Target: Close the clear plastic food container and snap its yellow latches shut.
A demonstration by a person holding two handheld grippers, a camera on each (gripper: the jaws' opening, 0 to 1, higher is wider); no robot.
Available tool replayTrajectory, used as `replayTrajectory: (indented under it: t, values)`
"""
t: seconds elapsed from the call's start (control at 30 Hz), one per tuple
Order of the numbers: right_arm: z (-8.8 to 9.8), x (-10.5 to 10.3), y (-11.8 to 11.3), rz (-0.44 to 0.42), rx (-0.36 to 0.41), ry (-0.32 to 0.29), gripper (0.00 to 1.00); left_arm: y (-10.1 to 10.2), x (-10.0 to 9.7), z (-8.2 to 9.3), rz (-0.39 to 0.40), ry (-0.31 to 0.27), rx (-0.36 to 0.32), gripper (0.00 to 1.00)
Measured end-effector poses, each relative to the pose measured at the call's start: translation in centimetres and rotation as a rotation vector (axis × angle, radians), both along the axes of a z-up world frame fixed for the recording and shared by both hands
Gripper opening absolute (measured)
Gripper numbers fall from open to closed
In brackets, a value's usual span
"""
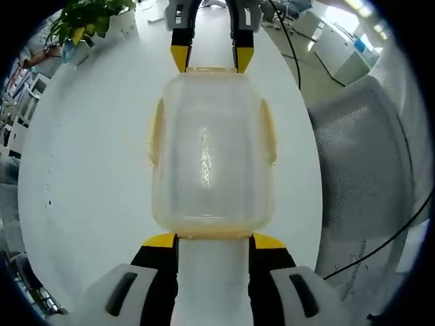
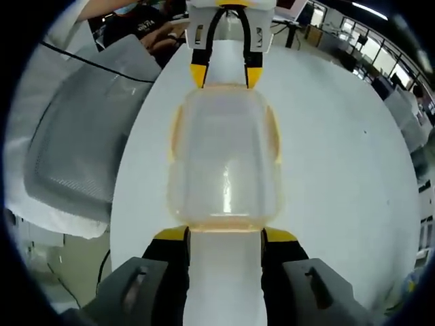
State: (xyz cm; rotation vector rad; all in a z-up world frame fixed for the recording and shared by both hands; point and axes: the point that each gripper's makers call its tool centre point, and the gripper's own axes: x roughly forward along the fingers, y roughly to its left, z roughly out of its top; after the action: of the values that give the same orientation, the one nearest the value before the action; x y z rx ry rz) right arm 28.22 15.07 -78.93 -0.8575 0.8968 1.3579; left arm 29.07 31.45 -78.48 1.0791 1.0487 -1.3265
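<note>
A clear plastic food container with its lid on lies on the white table, lengthwise between my two grippers. Pale yellow latches run along its long sides, and a yellow strip lines each short end. My left gripper is open, its yellow tips at one short end. At the opposite short end my right gripper is open, tips against the container's edge. Nothing is between either pair of jaws.
The round white table carries the container. A grey mesh chair stands beside it with a black cable across it. A potted plant sits at the far table edge. A person sits behind the chair.
</note>
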Motion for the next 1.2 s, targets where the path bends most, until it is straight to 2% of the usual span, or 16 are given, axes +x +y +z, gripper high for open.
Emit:
replayTrajectory:
  t: [0.07, 0.13, 0.23, 0.37, 0.47, 0.57, 0.6, 0.67, 0.77, 0.83, 0.9, 0.97, 1.03, 1.1, 1.17, 1.2]
  values:
    - [-0.4, 0.0, -0.5, -0.011, -0.021, 0.009, 0.38, 0.5, 0.3, 0.0, -0.014, -0.019, 0.017, 0.35]
    - [-0.8, 0.0, -0.9, -0.009, -0.041, -0.002, 0.42, 1.6, 0.8, -0.2, -0.011, -0.05, 0.066, 0.35]
    - [-0.9, 0.0, -1.4, -0.019, -0.052, 0.002, 0.46, 2.8, 0.8, -0.2, 0.069, -0.033, 0.094, 0.39]
    - [-0.8, 0.2, -1.9, -0.051, -0.059, 0.005, 0.44, 2.9, 0.7, 0.3, 0.131, -0.011, 0.053, 0.42]
    - [-0.6, 0.4, -2.4, -0.082, -0.073, 0.013, 0.44, 2.6, 0.9, 0.9, 0.229, 0.006, 0.002, 0.43]
    - [-0.6, 0.5, -3.0, -0.121, -0.094, 0.025, 0.43, 2.2, 2.6, 1.6, 0.317, -0.067, -0.053, 0.42]
    - [-0.6, 0.6, -3.1, -0.139, -0.102, 0.024, 0.43, 2.0, 2.7, 1.7, 0.337, -0.066, -0.07, 0.42]
    - [-0.5, 1.0, -3.7, -0.17, -0.123, 0.015, 0.41, 2.1, 2.3, 1.8, 0.39, -0.034, -0.068, 0.42]
    - [-0.2, 1.1, -4.1, -0.23, -0.128, 0.035, 0.36, 3.4, 1.4, 1.3, 0.462, 0.006, -0.006, 0.41]
    - [-0.1, 1.0, -4.2, -0.278, -0.121, 0.059, 0.38, 4.1, 1.4, 1.2, 0.518, -0.007, 0.034, 0.4]
    - [0.0, 1.1, -4.2, -0.297, -0.118, 0.065, 0.41, 3.7, 1.9, 1.3, 0.61, -0.029, 0.002, 0.37]
    - [0.0, 1.2, -4.4, -0.362, -0.127, 0.075, 0.41, 3.2, 1.5, 1.5, 0.702, 0.009, -0.025, 0.34]
    - [0.2, 1.2, -4.2, -0.429, -0.107, 0.111, 0.38, 2.0, 0.9, 1.7, 0.83, 0.106, -0.099, 0.36]
    - [0.5, 1.0, -3.9, -0.524, -0.078, 0.184, 0.35, 0.9, 0.1, 2.0, 0.962, 0.234, -0.157, 0.41]
    - [0.8, 1.0, -3.6, -0.592, -0.043, 0.235, 0.34, 0.0, 0.1, 2.4, 1.094, 0.332, -0.224, 0.51]
    - [0.9, 1.3, -3.8, -0.622, -0.04, 0.236, 0.32, -0.1, 0.2, 2.5, 1.149, 0.356, -0.238, 0.54]
